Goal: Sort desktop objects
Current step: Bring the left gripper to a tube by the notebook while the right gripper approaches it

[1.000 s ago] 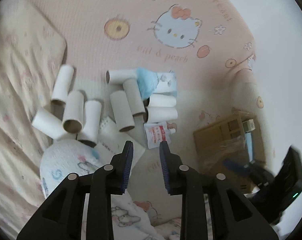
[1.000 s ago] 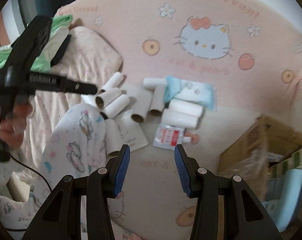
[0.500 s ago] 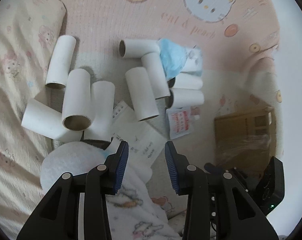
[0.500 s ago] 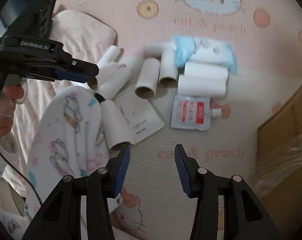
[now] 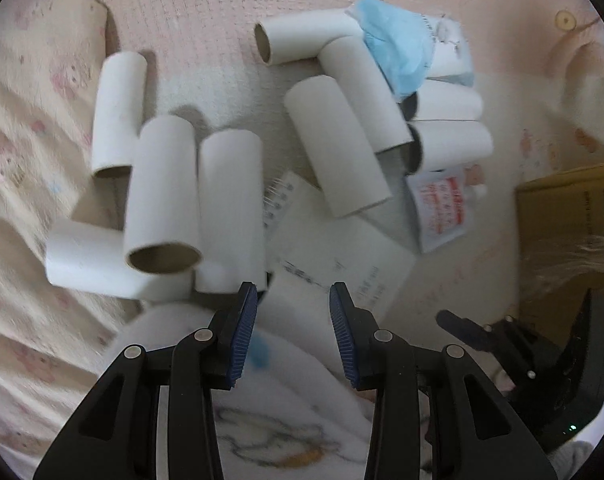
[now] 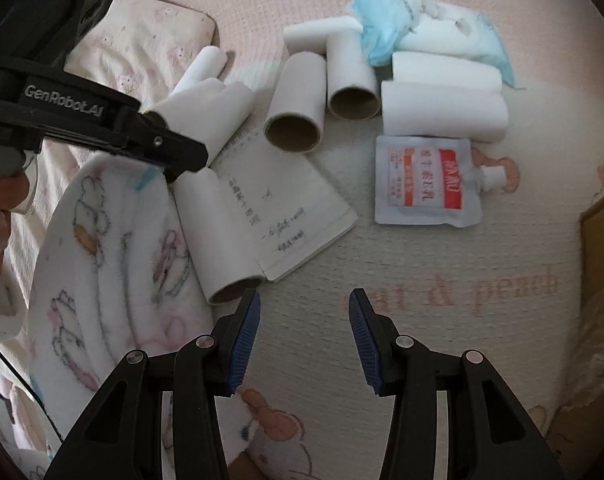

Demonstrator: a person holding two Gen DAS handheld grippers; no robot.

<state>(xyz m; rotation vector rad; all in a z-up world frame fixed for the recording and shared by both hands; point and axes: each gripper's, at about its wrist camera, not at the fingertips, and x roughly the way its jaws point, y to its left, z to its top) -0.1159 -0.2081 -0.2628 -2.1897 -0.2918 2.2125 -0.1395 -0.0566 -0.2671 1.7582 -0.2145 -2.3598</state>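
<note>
Left tool (image 5: 293,312) is spread, holding nothing, above the notebook (image 5: 333,264) at lower centre. Right tool (image 6: 305,320) gapes empty too. Both have moved closer to the tubes (image 5: 164,192).

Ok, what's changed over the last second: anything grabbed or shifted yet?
Both grippers have come down closer to the pile. The left gripper and right gripper are open and empty; nothing taken. The cardboard tubes, notepad, sachet and blue mask lie where they were.

A pink printed bedsheet (image 6: 421,292) carries cardboard tubes (image 6: 296,102), a notebook (image 6: 286,204), a sachet (image 6: 425,180) and seemingly a mask (image 6: 381,38).
</note>
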